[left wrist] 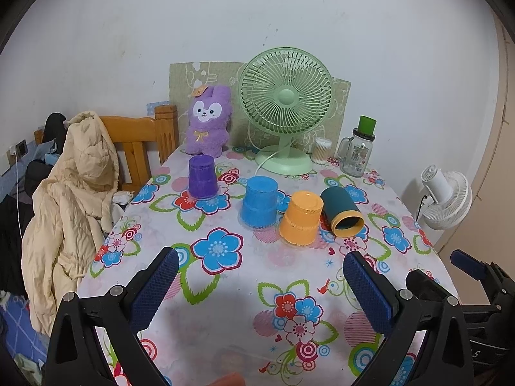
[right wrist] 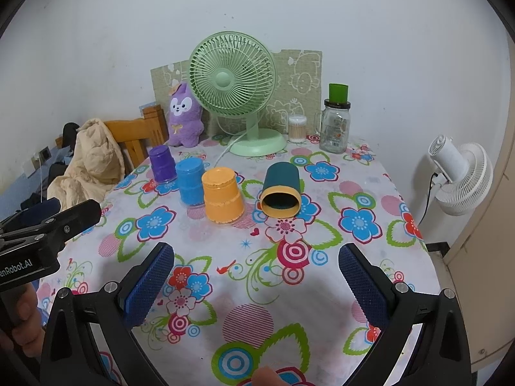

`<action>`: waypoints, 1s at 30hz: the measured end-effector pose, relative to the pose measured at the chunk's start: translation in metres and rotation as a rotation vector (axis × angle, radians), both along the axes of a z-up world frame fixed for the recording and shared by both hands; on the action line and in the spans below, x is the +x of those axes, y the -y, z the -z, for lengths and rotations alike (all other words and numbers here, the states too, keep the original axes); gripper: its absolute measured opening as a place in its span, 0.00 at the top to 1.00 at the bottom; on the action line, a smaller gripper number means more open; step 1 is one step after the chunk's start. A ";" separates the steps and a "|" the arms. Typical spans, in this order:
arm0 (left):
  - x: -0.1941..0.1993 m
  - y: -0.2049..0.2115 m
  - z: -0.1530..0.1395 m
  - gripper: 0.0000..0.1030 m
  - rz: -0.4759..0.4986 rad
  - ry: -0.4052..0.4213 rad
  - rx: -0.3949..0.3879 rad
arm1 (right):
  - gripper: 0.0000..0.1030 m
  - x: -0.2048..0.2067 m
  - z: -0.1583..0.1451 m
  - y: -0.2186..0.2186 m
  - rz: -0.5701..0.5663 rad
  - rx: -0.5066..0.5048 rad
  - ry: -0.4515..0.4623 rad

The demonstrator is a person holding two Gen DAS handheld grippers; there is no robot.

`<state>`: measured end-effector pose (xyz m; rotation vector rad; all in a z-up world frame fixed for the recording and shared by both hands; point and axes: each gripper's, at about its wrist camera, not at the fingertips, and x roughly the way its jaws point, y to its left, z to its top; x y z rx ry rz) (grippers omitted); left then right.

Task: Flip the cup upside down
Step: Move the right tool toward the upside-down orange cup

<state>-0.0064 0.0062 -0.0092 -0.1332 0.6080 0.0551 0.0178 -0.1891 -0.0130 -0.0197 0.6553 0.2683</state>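
A dark teal cup with a yellow rim (left wrist: 342, 211) (right wrist: 281, 194) lies on its side on the flowered tablecloth, mouth toward me. To its left stand three cups upside down: orange (left wrist: 302, 218) (right wrist: 223, 194), blue (left wrist: 259, 201) (right wrist: 191, 180) and purple (left wrist: 201, 176) (right wrist: 162, 163). My left gripper (left wrist: 260, 275) is open and empty, above the cloth in front of the blue and orange cups. My right gripper (right wrist: 256, 268) is open and empty, in front of the teal cup. Neither touches a cup.
A green desk fan (left wrist: 285, 109) (right wrist: 235, 88), a purple plush rabbit (left wrist: 208, 120), a cotton swab jar (right wrist: 296, 128) and a glass jar with a green lid (left wrist: 359, 148) (right wrist: 335, 122) stand at the table's back. A chair with a beige coat (left wrist: 80, 193) is left, a white fan (right wrist: 460, 177) right.
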 end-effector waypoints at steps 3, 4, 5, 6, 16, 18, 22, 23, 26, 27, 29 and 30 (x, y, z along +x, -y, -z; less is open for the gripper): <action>-0.001 0.000 0.001 0.00 0.000 0.001 0.000 | 0.00 0.000 0.000 0.000 -0.004 0.001 0.000; 0.001 0.001 0.000 0.00 -0.002 0.001 0.001 | 0.00 0.001 0.000 0.000 -0.007 0.001 0.000; 0.001 0.001 0.000 0.00 -0.003 0.000 0.002 | 0.00 0.001 0.001 -0.001 -0.007 0.000 0.001; 0.001 0.001 0.001 0.00 -0.003 -0.002 0.002 | 0.00 0.001 0.000 -0.001 -0.005 0.000 0.001; 0.007 -0.006 0.009 0.00 -0.007 -0.030 -0.006 | 0.00 0.008 0.005 -0.005 -0.018 0.001 -0.019; 0.008 -0.008 0.011 0.00 -0.009 -0.037 -0.007 | 0.00 0.010 0.007 -0.007 -0.017 -0.002 -0.027; 0.014 -0.010 0.014 0.00 -0.011 -0.055 -0.011 | 0.00 0.015 0.012 -0.011 -0.016 -0.007 -0.048; 0.015 -0.011 0.016 0.00 -0.011 -0.061 -0.012 | 0.00 0.017 0.014 -0.012 -0.016 -0.008 -0.052; 0.020 -0.014 0.022 0.00 -0.012 -0.079 -0.014 | 0.00 0.023 0.018 -0.015 -0.019 -0.012 -0.068; 0.022 -0.015 0.023 0.00 -0.012 -0.085 -0.016 | 0.00 0.026 0.019 -0.017 -0.020 -0.014 -0.074; 0.026 -0.019 0.028 0.00 -0.015 -0.099 -0.020 | 0.00 0.034 0.020 -0.021 -0.021 -0.024 -0.084; 0.030 -0.022 0.030 0.00 -0.017 -0.107 -0.023 | 0.00 0.038 0.020 -0.024 -0.024 -0.032 -0.084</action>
